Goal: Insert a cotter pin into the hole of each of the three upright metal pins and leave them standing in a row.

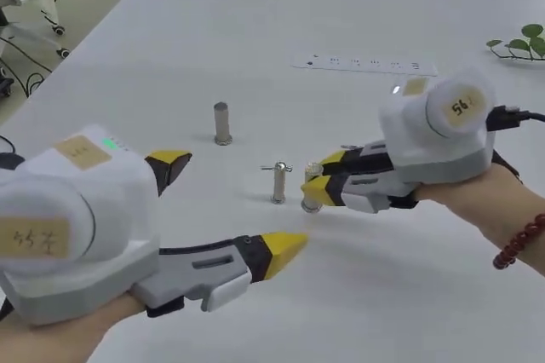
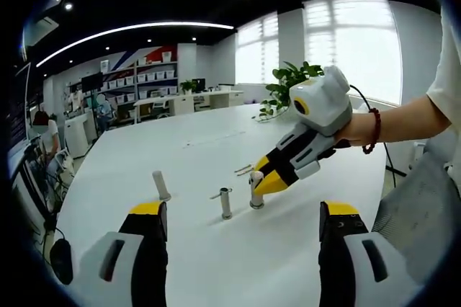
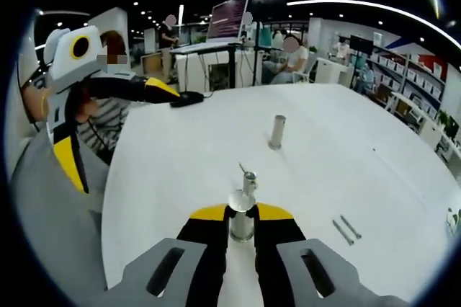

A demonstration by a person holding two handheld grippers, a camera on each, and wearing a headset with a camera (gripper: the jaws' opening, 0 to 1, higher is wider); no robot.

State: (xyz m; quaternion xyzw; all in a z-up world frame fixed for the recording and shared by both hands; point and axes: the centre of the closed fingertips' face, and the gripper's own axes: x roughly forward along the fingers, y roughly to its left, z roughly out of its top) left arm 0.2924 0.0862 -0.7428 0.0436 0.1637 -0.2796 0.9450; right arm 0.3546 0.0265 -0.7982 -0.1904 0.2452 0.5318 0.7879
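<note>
A: Where are the pins?

B: All three stand upright on the table (image 1: 383, 295). The near pin (image 3: 242, 226) is in the right gripper (image 1: 315, 176), jaws clamped on its shaft.

A: And the others?

B: The middle pin (image 1: 278, 186) is just beside it, with a cotter (image 1: 277, 167) crosswise through its top. The far pin (image 1: 222, 123) stands well apart.

A: The left gripper (image 1: 228, 201)?

B: Jaws spread wide, gripping nothing, over the table on the person's side of the pins.

A: Anything else?

B: Two loose cotters (image 3: 346, 229) lie flat beside the right gripper. A power strip (image 1: 366, 63) sits far back.
</note>
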